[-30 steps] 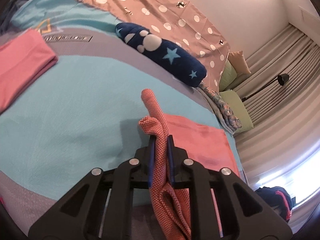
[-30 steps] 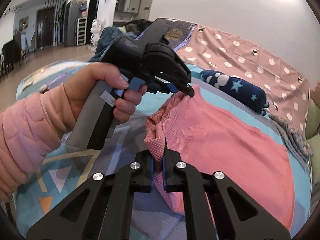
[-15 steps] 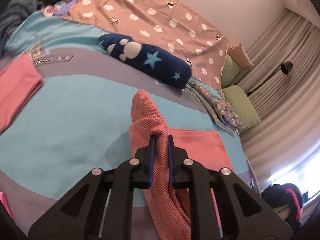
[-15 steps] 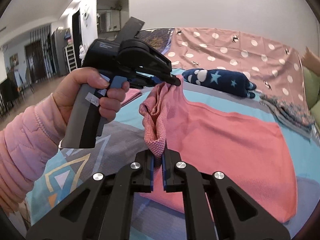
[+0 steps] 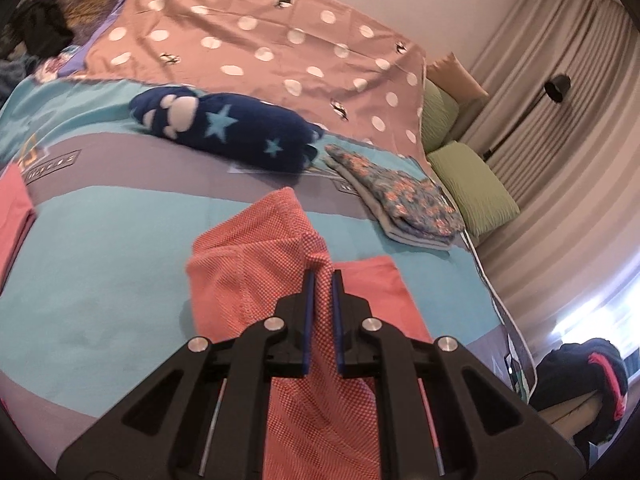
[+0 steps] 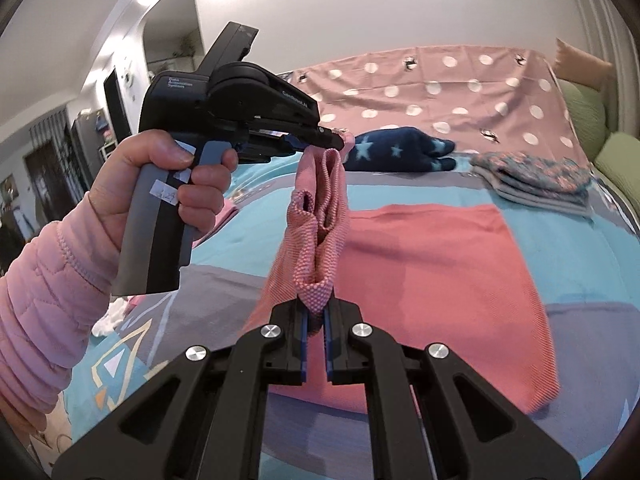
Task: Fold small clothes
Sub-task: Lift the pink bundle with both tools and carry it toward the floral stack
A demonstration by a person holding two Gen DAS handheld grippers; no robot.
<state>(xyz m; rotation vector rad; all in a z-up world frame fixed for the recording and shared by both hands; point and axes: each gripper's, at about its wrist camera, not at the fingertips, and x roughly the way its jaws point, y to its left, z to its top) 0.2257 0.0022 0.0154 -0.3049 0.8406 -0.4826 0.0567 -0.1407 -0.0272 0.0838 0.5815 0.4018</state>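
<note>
**Edge is up, the rest of the cloth lies straight ahead**

Closest in: the right tongs (image 6: 316, 330) are clenched on a corner of the pink cloth (image 6: 436, 280), with a little tuft of weave poking out between the pads. The left tongs (image 5: 320, 292) are pinching down on the other corner, jaws closing tighter, fabric sandwiched between them. In the right view you can see the left tongs (image 6: 340, 145) held by a hand (image 6: 160, 184), sitting higher and further out than the right ones, with the lifted edge hanging bunched and twisted between the two.

The bit that matters: the rest of the cloth lies flat on the bed (image 5: 100, 248), spreading out ahead of both tongs and off to the right. Its long axis seems to run away from the camera. So I'd guess the raised edge gets carried forward over that flat part. The right tongs are nearer the flat part.

Further back: a navy star blanket (image 5: 228, 132), a floral stack (image 5: 400, 200), then the polka-dot sheet (image 5: 260, 44).
</note>
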